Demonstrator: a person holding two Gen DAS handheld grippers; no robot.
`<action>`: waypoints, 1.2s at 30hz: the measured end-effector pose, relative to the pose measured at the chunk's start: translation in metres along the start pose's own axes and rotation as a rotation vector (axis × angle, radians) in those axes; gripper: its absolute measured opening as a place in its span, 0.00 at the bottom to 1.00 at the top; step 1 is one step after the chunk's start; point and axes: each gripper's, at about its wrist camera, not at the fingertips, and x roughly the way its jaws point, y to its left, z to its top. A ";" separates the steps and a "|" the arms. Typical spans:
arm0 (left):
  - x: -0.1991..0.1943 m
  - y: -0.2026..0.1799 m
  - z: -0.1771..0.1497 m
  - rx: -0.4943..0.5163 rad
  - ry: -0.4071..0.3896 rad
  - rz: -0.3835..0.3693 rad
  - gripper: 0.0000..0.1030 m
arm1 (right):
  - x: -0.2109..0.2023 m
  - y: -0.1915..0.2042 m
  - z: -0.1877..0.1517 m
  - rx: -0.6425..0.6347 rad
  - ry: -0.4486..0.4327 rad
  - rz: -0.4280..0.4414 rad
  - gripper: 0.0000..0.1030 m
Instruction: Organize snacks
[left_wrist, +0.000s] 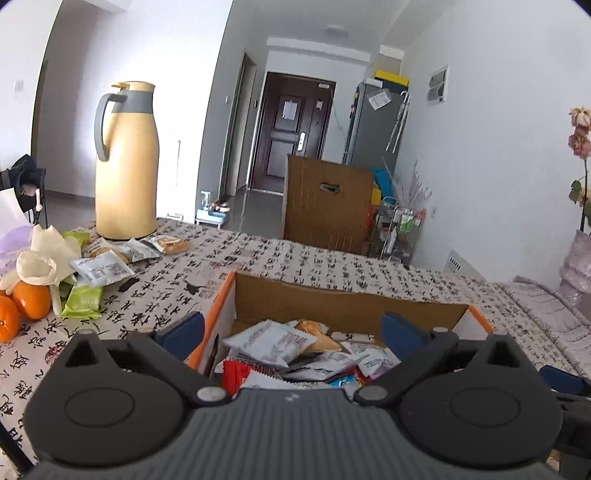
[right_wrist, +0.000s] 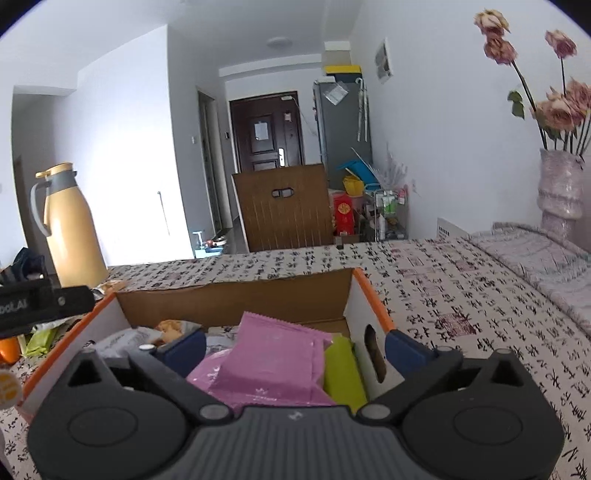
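**Both claws spread wide over the snack box**

The left gripper (left_wrist: 291, 332) hangs with its jaws wide apart and nothing clamped; below it the cardboard box (left_wrist: 347, 295) holds a heap of white packets (left_wrist: 273, 341). Loose packets (left_wrist: 101, 269) lie on the tablecloth (left_wrist: 295, 258) at ten o'clock from the box, near two oranges (left_wrist: 31, 299) and a yellow flask (left_wrist: 127, 162).

The right gripper (right_wrist: 293, 345) also stands fully apart, gripping nothing. A pink packet (right_wrist: 269, 362) and a green packet (right_wrist: 341, 373) sit in the box (right_wrist: 236, 299) between its fingers. A vase of flowers (right_wrist: 559, 184) stands at two o'clock.
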 end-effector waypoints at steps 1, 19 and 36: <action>0.000 -0.001 0.000 0.003 -0.003 -0.001 1.00 | 0.001 0.000 0.000 -0.001 0.005 -0.001 1.00; -0.099 -0.015 0.008 0.067 -0.137 -0.053 1.00 | -0.086 -0.002 0.003 -0.043 -0.061 0.051 1.00; -0.185 0.021 -0.063 0.129 -0.035 -0.082 1.00 | -0.183 -0.006 -0.067 -0.077 0.014 0.069 1.00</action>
